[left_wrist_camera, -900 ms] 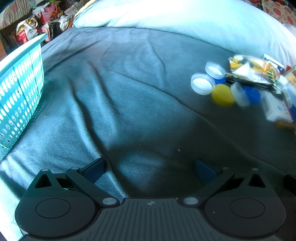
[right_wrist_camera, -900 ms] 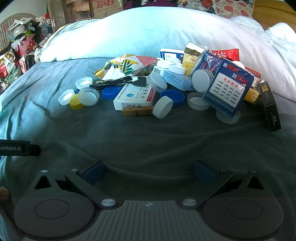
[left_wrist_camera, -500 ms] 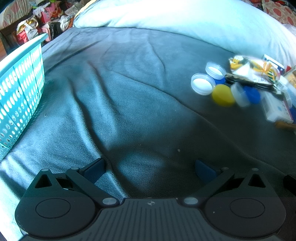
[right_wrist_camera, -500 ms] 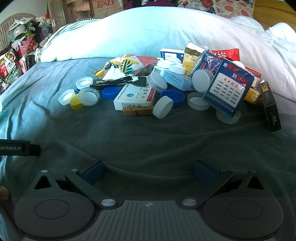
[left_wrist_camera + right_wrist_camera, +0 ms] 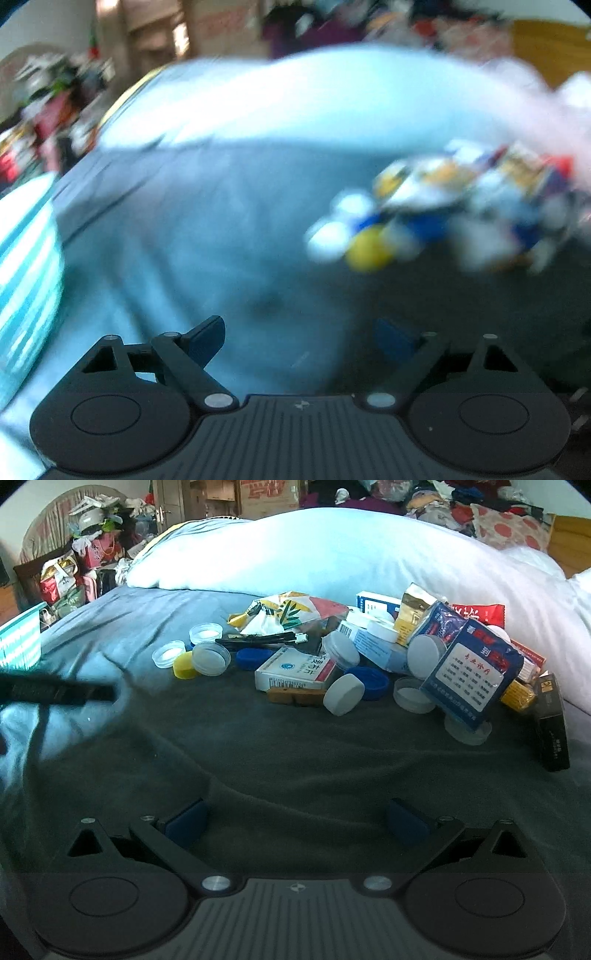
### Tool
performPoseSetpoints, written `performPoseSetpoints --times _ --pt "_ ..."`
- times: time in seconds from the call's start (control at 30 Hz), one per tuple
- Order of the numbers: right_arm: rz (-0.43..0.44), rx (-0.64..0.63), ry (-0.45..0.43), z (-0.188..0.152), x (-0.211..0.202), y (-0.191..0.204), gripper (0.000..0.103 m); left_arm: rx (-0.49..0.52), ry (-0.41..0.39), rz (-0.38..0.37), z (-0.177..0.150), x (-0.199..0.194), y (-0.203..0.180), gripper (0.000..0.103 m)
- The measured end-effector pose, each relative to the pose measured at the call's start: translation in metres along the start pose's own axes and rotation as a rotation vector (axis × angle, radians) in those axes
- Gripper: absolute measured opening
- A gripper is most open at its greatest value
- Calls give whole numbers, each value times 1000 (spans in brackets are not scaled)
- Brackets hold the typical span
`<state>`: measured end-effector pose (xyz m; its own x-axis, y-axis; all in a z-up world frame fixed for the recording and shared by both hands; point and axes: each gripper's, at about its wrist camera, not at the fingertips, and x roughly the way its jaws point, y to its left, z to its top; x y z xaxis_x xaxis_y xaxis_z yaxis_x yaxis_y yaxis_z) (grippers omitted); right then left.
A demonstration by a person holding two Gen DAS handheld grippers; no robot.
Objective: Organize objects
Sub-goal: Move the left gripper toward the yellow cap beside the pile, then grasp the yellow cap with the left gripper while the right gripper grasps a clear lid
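Note:
A pile of small items lies on the grey blanket (image 5: 295,760): a yellow cap (image 5: 183,665), clear and white lids (image 5: 343,694), a white medicine box (image 5: 295,669), a wooden clothespin (image 5: 295,697), a blue packet (image 5: 472,672) and a black box (image 5: 552,723). My right gripper (image 5: 297,821) is open and empty, well short of the pile. The left wrist view is motion-blurred. There my left gripper (image 5: 301,339) is open and empty, with the yellow cap (image 5: 365,251) and the pile ahead to its right. In the right wrist view, part of the left gripper (image 5: 55,692) shows as a black bar at the left.
A teal perforated basket (image 5: 26,273) stands at the left edge of the bed, and its corner (image 5: 20,640) shows in the right wrist view. A big white pillow (image 5: 351,554) lies behind the pile. Bags and clutter fill the room beyond the bed.
My left gripper has lifted and swung toward the pile, blurring its view; its black body sits higher in the right wrist view. The right gripper has barely moved. Both stay open.

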<state>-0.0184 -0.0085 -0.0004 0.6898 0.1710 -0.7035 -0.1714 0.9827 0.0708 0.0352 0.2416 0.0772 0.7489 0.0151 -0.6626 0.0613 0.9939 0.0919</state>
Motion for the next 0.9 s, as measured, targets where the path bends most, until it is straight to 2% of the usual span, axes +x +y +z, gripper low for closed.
performPoseSetpoints --times 0.07,0.1,0.13,0.23,0.4,0.47,0.5,0.57,0.6,0.67,0.73,0.77,0.9 --pt "4 9 2 2 0 -1 102 -6 -36 -83 9 10 -9 76" --pt "6 14 1 2 0 -2 103 1 -32 -99 13 19 -14 64" --pt "8 14 0 1 1 -3 103 10 -16 -110 15 29 -21 56" --pt "10 14 -1 2 2 -4 103 16 33 -105 16 58 -28 54" --pt "7 16 -6 4 5 -4 103 63 -12 -53 22 83 -37 68" --pt "6 14 -9 5 6 -4 103 70 -13 -57 26 89 -37 68" --pt "6 13 -11 5 7 -4 103 69 -13 -62 27 91 -37 68" --pt "7 20 -13 6 6 -5 103 63 -18 -73 26 91 -36 56" --pt "7 28 -16 7 6 -6 102 65 -26 -79 26 89 -35 39" --pt "11 52 -26 9 4 -8 99 68 -32 -84 24 84 -34 39" --pt "23 74 -47 11 -1 -12 86 46 -28 -94 22 77 -29 39" --pt "38 86 -69 12 -5 -14 83 29 -23 -92 21 72 -24 39" --pt "88 84 -193 22 -24 -11 82 -26 -41 -16 9 41 8 39"
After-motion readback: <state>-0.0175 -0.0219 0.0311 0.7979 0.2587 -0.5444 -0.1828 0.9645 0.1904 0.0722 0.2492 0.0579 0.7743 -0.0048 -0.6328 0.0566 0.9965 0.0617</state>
